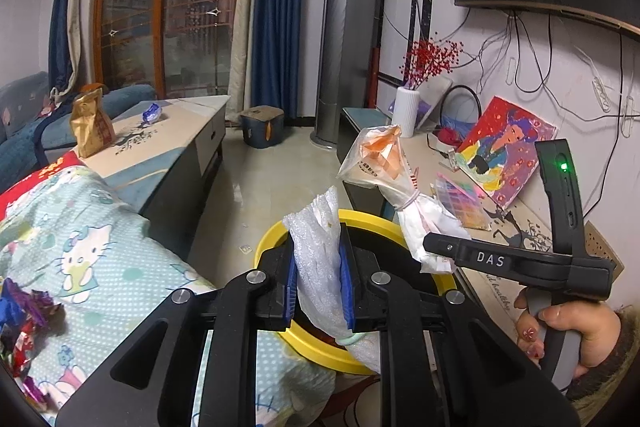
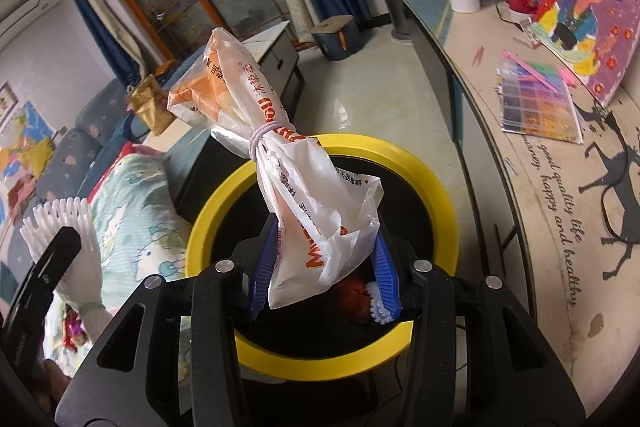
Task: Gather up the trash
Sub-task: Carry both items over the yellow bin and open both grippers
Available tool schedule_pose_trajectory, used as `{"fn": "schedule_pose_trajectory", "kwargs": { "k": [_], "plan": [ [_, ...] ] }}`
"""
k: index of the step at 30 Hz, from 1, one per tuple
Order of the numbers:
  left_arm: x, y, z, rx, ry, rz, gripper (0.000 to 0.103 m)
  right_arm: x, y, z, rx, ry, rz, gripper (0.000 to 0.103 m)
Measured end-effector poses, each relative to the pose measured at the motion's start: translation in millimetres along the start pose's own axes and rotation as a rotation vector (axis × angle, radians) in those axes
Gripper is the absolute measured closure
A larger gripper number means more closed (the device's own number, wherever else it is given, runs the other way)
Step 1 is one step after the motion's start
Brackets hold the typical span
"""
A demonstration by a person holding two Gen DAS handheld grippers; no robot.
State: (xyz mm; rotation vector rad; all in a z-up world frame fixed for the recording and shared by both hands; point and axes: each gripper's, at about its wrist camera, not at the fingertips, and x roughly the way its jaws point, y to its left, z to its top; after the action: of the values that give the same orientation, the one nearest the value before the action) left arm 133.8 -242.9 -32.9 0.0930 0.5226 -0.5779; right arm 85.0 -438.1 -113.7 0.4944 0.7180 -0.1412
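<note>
My left gripper [image 1: 318, 279] is clamped on a roll of white foam wrap [image 1: 320, 267], its blue pads pressed against both sides, and the foam stands up directly over the yellow-rimmed bin [image 1: 424, 223]. My right gripper [image 2: 326, 271] is closed on a crumpled white and orange plastic bag [image 2: 304, 187], tied in the middle with a pale rubber band; this bag also hangs over the bin [image 2: 432, 195], rising up and to the left of its rim. Inside the bin's dark opening, just under the bag, something red and fuzzy shows. To the left of the bin lies a cartoon-cat blanket [image 1: 80, 247]. Left of the bin and beyond the blanket, a tabletop [image 1: 176, 123] carries a gold snack bag [image 1: 90, 125] and a small blue wrapper [image 1: 152, 113]. To the right of the bin runs a long tabletop [image 2: 552, 187] with a colourful painting [image 2: 588, 23] leaning against the wall.
</note>
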Motion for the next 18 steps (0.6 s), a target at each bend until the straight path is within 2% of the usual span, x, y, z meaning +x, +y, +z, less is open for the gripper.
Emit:
{"fn": "schedule_pose_trajectory", "kwargs": {
  "k": [9, 11, 14, 15, 16, 17, 18],
  "plan": [
    [32, -2, -1, -0.017, 0.037, -0.008, 0.085, 5, -13, 0, 0.040, 0.016, -0.016, 0.065],
    [39, 0, 0, -0.032, 0.036, -0.017, 0.082, 6, -14, 1, 0.044, 0.021, -0.012, 0.060],
    [45, 8, 2, -0.071, 0.035, -0.038, 0.051, 7, -17, 1, 0.068, 0.029, -0.006, 0.053],
    [46, 11, 1, -0.083, 0.038, -0.042, 0.036, 8, -19, 1, 0.067, 0.031, -0.011, 0.051],
    [46, 13, 0, -0.093, 0.041, -0.047, 0.030, 8, -19, 1, 0.067, 0.031, -0.011, 0.045],
    [46, 16, -1, -0.105, 0.043, -0.049, 0.028, 7, -19, 0, 0.068, 0.024, -0.021, 0.044],
    [45, 18, -2, -0.111, 0.045, -0.048, 0.021, 7, -18, 0, 0.065, 0.023, -0.021, 0.044]
  ]
}}
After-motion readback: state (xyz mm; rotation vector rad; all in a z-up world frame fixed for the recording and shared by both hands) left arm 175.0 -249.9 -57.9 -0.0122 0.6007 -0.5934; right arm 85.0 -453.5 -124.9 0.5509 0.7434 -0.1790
